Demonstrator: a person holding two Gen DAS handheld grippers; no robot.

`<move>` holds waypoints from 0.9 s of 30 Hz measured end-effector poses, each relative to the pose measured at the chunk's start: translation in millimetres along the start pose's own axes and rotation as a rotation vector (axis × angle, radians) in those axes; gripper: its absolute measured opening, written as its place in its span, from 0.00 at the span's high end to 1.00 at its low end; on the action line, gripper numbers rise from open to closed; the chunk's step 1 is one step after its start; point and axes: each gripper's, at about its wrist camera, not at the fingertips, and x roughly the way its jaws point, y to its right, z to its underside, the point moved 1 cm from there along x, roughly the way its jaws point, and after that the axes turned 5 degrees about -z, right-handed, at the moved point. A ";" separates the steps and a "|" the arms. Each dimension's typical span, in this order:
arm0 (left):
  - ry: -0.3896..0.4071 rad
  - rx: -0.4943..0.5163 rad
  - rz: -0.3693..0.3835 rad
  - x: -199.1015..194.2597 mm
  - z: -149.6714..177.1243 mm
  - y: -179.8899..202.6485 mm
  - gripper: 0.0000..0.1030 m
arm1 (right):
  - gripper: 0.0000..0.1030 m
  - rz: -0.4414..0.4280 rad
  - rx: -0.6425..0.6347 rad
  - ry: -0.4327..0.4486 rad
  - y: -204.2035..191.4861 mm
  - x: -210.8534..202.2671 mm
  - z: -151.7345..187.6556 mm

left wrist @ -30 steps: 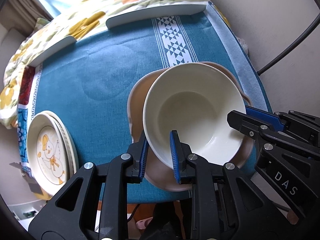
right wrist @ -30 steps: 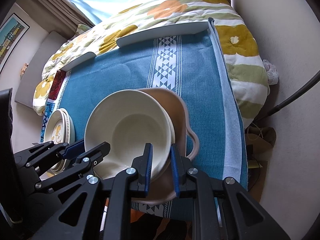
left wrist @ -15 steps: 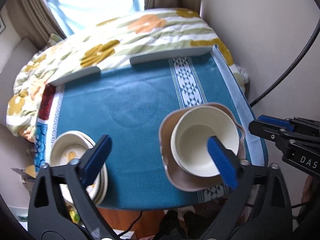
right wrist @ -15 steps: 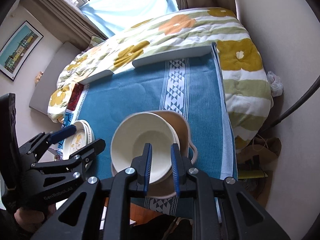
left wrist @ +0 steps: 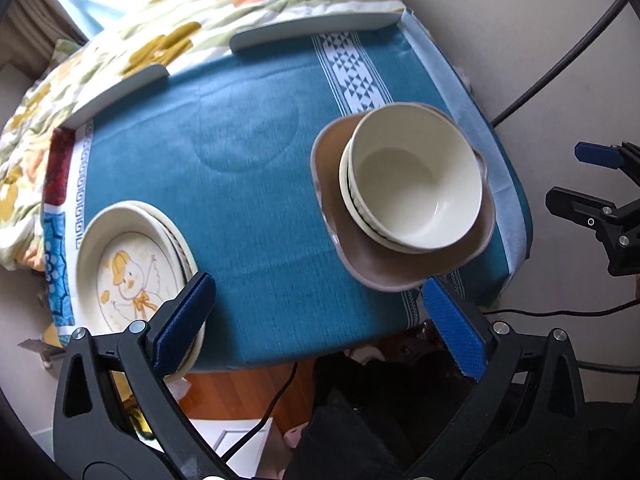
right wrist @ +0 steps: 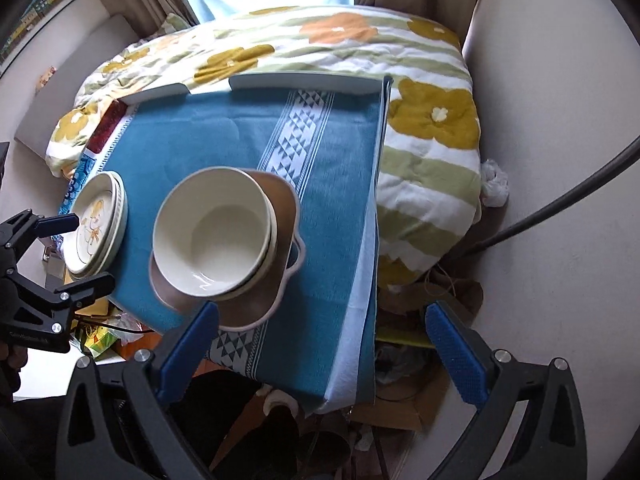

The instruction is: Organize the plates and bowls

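A cream bowl (left wrist: 412, 176) sits nested on another bowl inside a brown handled dish (left wrist: 400, 268) at the near right of the blue-clothed table (left wrist: 248, 200). A stack of plates (left wrist: 128, 268), the top one with a duck picture, lies at the near left. My left gripper (left wrist: 320, 324) hovers open above the table's near edge, holding nothing. My right gripper (right wrist: 324, 344) hangs over the near right corner, its jaws opening, nothing between them. The right wrist view also shows the bowl (right wrist: 216, 232), the dish (right wrist: 280, 284) and the plates (right wrist: 96, 228).
Two white boards (left wrist: 316, 28) lie along the table's far edge against a flowered quilt (right wrist: 432, 128). A wall and a dark cable (left wrist: 560, 72) are to the right. Cardboard and clutter (right wrist: 404, 400) lie on the floor below the near edge.
Both grippers have let go of the cream bowl's rim, opened wide and risen away from it. The bowl now rests in the stack on the brown dish.
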 end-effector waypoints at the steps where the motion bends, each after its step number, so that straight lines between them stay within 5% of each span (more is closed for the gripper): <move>1: -0.018 0.008 0.006 7.3 -0.6 0.9 0.00 | 0.00 -0.009 0.003 -0.019 1.4 7.9 0.4; 5: -0.085 0.035 0.017 33.3 -6.0 1.0 0.01 | 0.02 0.009 -0.026 -0.096 -1.1 36.9 0.9; 8: -0.120 0.057 0.054 46.8 -13.0 -1.0 0.07 | 0.17 0.012 -0.050 -0.152 -6.7 55.8 -0.5; 13: -0.185 0.085 0.105 70.7 -22.2 -1.8 0.26 | 0.41 -0.004 -0.064 -0.250 -13.5 87.7 -3.2; 17: -0.235 0.114 0.145 88.1 -21.4 2.8 0.40 | 0.51 -0.048 -0.076 -0.308 -16.7 106.6 1.4; 24: -0.226 0.147 0.246 97.5 -22.9 14.7 0.81 | 0.78 -0.132 -0.105 -0.324 -25.9 123.4 7.4; 27: -0.197 0.173 0.236 97.6 -21.7 18.0 0.82 | 0.78 -0.139 -0.109 -0.307 -25.4 124.3 11.9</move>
